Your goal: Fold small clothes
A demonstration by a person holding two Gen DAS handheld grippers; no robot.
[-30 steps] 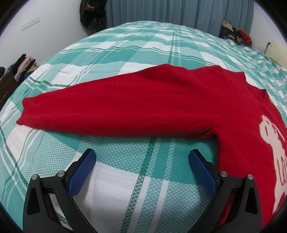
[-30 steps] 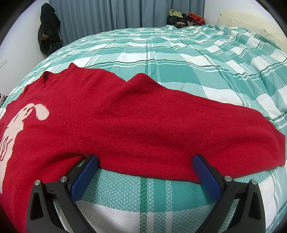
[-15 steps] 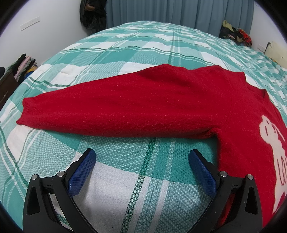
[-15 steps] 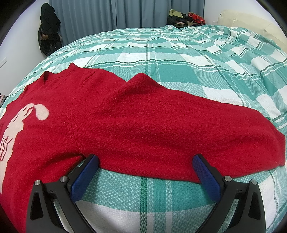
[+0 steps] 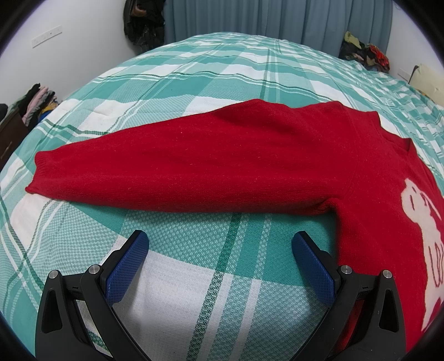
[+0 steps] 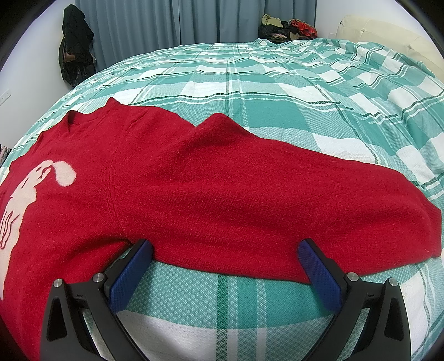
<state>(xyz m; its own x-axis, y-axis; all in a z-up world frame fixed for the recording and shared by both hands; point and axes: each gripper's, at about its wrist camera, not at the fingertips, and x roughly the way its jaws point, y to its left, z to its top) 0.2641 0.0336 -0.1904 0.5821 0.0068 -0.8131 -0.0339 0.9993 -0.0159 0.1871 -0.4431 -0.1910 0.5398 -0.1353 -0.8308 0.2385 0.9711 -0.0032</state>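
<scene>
Red sweater lying flat on a bed with a green and white checked bedspread, front side up, with a white animal picture on the chest. Both sleeves stretched out to the sides. Left sleeve reaching far across the left wrist view, cuff at the far left end. Right sleeve reaching across the right wrist view, cuff at the far right, with a small bump of cloth poking up near the shoulder. Left gripper spread wide, nothing between its blue pads, sitting just in front of the left sleeve over bare bedspread and apart from the cloth. Right gripper spread wide too, holding nothing, with the tips of its blue pads right at the near edge of the right sleeve; touching or just beside, hard to tell. Blue-grey curtains behind the bed, a dark coat hanging at the wall, and a pile of clothes at the far side.
</scene>
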